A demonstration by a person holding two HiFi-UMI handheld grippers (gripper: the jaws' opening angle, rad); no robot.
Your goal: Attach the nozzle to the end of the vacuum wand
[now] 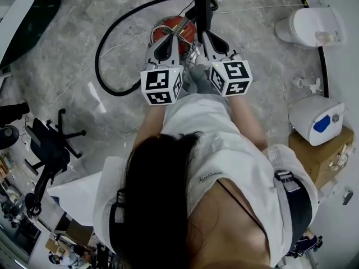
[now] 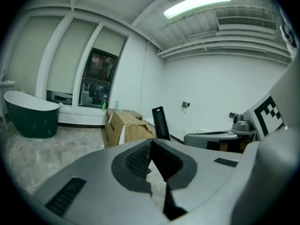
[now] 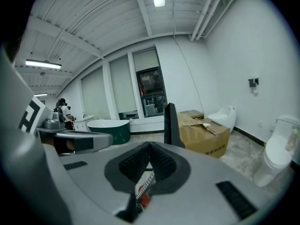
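Observation:
A red vacuum canister (image 1: 178, 28) lies on the grey floor ahead of me, and its black hose (image 1: 106, 66) loops off to the left. A black wand (image 1: 201, 4) rises upright just beyond the canister; it also shows as the wand (image 2: 161, 123) in the left gripper view and the wand (image 3: 171, 123) in the right gripper view. My left gripper (image 1: 170, 37) and right gripper (image 1: 206, 37) are held side by side over the canister. The left gripper (image 2: 151, 145) is shut on nothing. The right gripper (image 3: 150, 148) is shut and empty too, with a bit of red canister (image 3: 143, 197) below its jaws. No separate nozzle can be made out.
A torn cardboard box (image 3: 204, 132) stands beyond the wand, a dark green bathtub (image 2: 30, 118) further left. White toilets (image 1: 308, 27) sit at the right. A white device (image 1: 317, 119) rests on a box (image 1: 320, 158) near my right side. An office chair base (image 1: 50, 144) stands at my left.

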